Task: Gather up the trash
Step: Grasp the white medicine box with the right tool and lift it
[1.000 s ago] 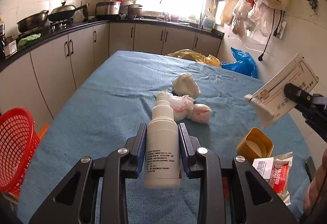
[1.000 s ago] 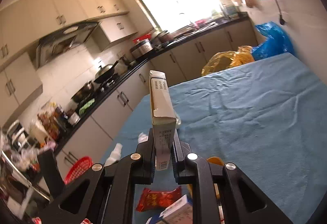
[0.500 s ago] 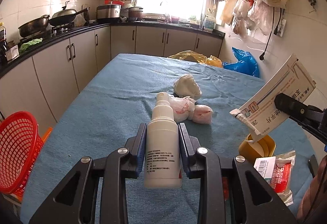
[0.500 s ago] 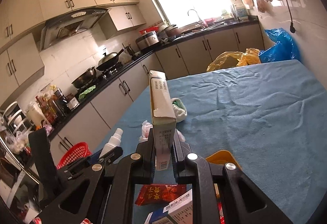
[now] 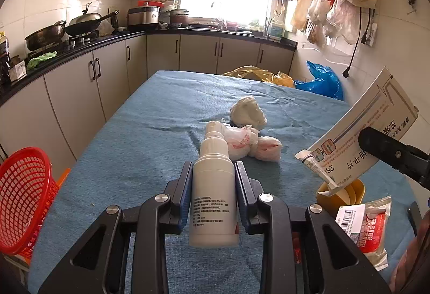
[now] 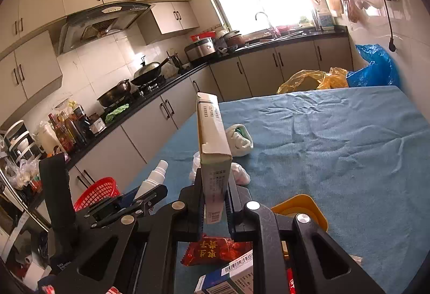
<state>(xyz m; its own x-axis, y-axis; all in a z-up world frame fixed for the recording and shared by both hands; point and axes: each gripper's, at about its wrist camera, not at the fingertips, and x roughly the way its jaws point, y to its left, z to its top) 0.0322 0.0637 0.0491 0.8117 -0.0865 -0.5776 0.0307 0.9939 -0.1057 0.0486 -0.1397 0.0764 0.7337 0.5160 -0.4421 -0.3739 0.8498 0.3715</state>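
Basket (image 5: 24,200) left of table (image 5: 150,138); crumpled bags (image 5: 248,130) mid-table; cup (image 5: 346,193) right.

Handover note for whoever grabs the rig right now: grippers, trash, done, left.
Left gripper: shut on the white spray bottle, held above the table.
Right gripper: shut on the medicine box, also held in the air.
Red basket: off the table's left edge; nothing visible in it from here.
Done: two items picked up, neither dropped yet.
Left on the table: white wad, two crumpled white bags, yellow container, red snack packet, barcoded box, red-and-white packet.
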